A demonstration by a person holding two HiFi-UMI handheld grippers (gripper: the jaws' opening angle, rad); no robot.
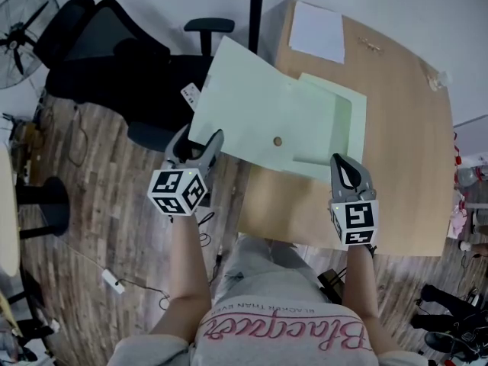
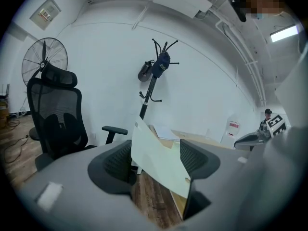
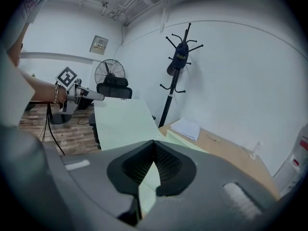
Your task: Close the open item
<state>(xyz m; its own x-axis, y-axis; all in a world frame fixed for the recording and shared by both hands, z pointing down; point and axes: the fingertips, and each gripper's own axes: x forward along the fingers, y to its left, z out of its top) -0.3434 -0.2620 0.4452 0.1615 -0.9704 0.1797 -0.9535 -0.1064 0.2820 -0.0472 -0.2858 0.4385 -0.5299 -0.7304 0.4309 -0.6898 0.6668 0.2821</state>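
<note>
A pale green folder [image 1: 305, 120] lies open on the wooden table [image 1: 404, 166], its big cover flap [image 1: 240, 90] raised and reaching out past the table's left edge. My left gripper [image 1: 200, 145] is at the flap's lower left edge; in the left gripper view the flap [image 2: 161, 153] stands between the jaws [image 2: 156, 163], which are apart and do not press on it. My right gripper [image 1: 347, 170] is at the folder's near right corner, shut on the green sheet [image 3: 147, 186], as the right gripper view shows at the gripper [image 3: 153, 150].
A black office chair [image 1: 99, 44] and a floor fan [image 1: 23, 21] stand left of the table. White papers [image 1: 316, 30] lie at the table's far end. A coat stand [image 2: 154, 81] is against the wall. Cables lie on the wooden floor [image 1: 114, 227].
</note>
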